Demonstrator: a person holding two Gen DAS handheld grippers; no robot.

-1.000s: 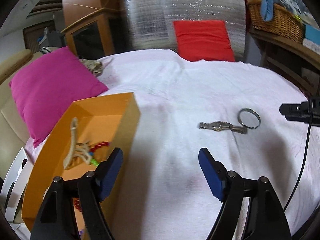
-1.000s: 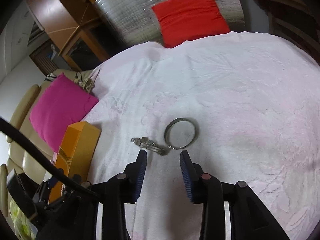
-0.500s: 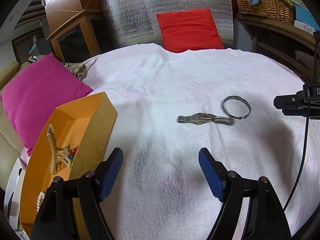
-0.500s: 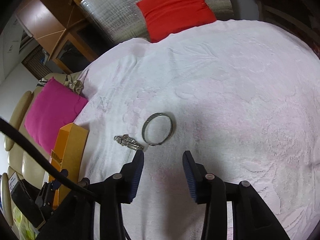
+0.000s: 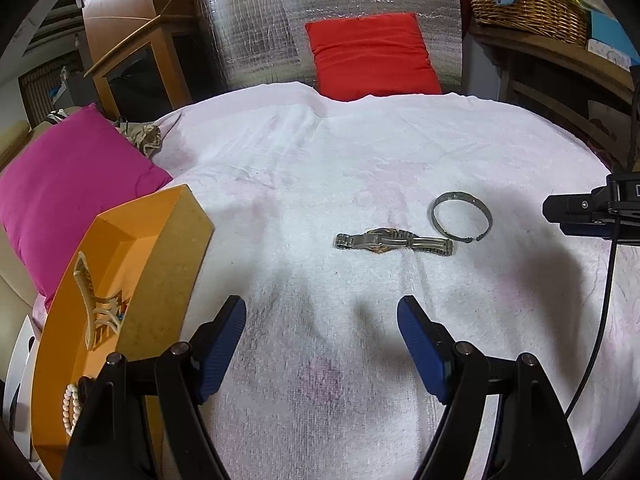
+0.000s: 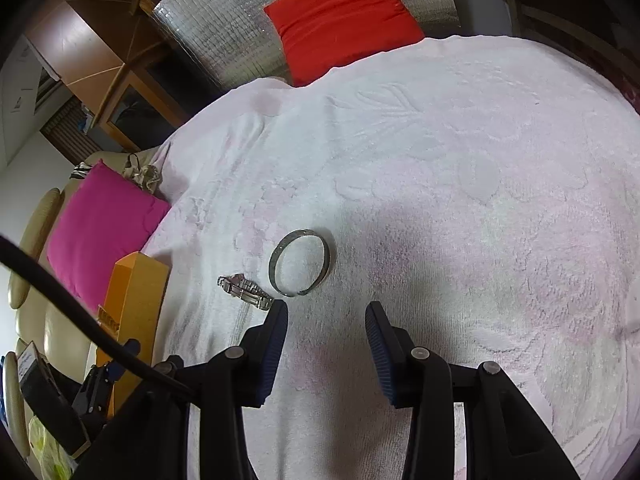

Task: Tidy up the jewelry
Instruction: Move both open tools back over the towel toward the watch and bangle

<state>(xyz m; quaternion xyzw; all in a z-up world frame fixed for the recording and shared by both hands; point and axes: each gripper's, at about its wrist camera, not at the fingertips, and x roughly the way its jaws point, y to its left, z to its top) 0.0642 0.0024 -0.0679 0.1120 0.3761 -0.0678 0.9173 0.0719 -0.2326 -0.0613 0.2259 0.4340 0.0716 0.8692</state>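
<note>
A silver metal watch (image 5: pixel 394 241) lies flat on the white towel (image 5: pixel 360 152), with an open silver bangle (image 5: pixel 460 216) just right of it. My left gripper (image 5: pixel 320 312) is open and empty, hovering short of the watch. An orange box (image 5: pixel 168 264) at the left holds a cream hair claw (image 5: pixel 96 312) and a pale bead bracelet (image 5: pixel 70 404). In the right wrist view, the bangle (image 6: pixel 300 262) and the watch (image 6: pixel 245 292) lie just beyond the left finger of my right gripper (image 6: pixel 326 312), which is partly open with nothing between its fingers.
A pink cushion (image 5: pixel 68 184) lies left of the box. A red cushion (image 5: pixel 372 56) leans on silver foil at the back. A wicker basket (image 5: pixel 524 0) sits on a wooden shelf at the far right. A black cable hangs from the right gripper's body (image 5: pixel 592 212).
The right gripper's jaws have widened a little. In both views the watch and bangle have slid leftward, and the orange box sits further left in the left wrist view.
</note>
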